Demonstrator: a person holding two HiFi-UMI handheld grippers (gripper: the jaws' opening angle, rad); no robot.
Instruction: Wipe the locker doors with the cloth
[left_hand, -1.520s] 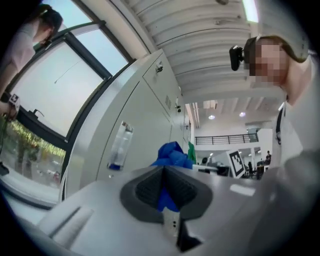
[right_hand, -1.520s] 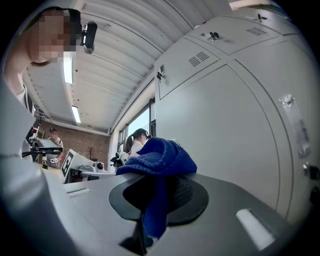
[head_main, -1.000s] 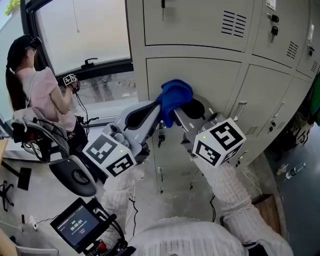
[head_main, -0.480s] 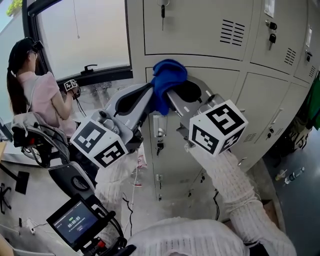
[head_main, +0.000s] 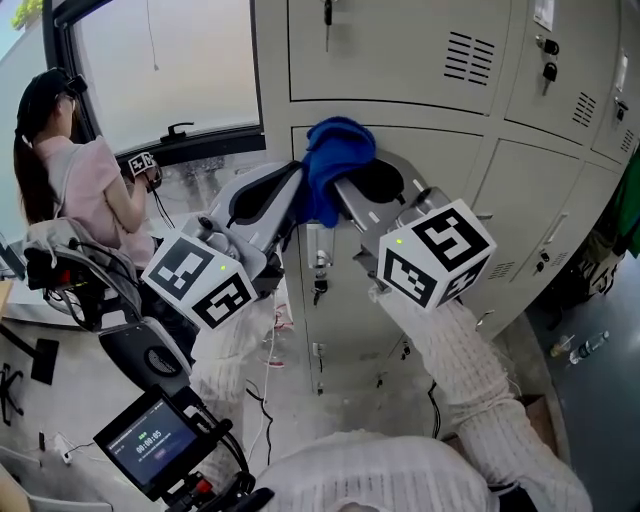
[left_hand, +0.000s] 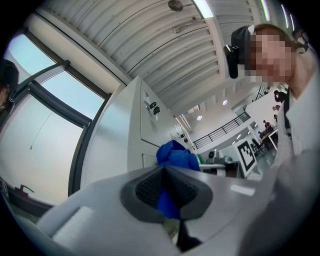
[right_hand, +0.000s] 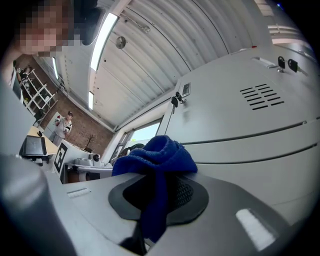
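Left claw (left_hand: 166, 187) is clenching on the blue cloth (head_main: 338, 150), pinching a fold between its pads. Right claw (right_hand: 157, 196) is grasping the same cloth from the other side, with a strip hanging down between its jaws. The cloth is bunching up above both claw tips, in front of the grey locker doors (head_main: 420, 60) at the seam between the upper and middle doors; whether it is touching them cannot be told. Keys (head_main: 319, 285) are hanging from a lock below. A person in pink (head_main: 85, 190) is standing by the window (head_main: 170, 70).

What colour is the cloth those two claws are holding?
The cloth is a deep royal blue all over, with no pattern. It shows best in the right gripper view.
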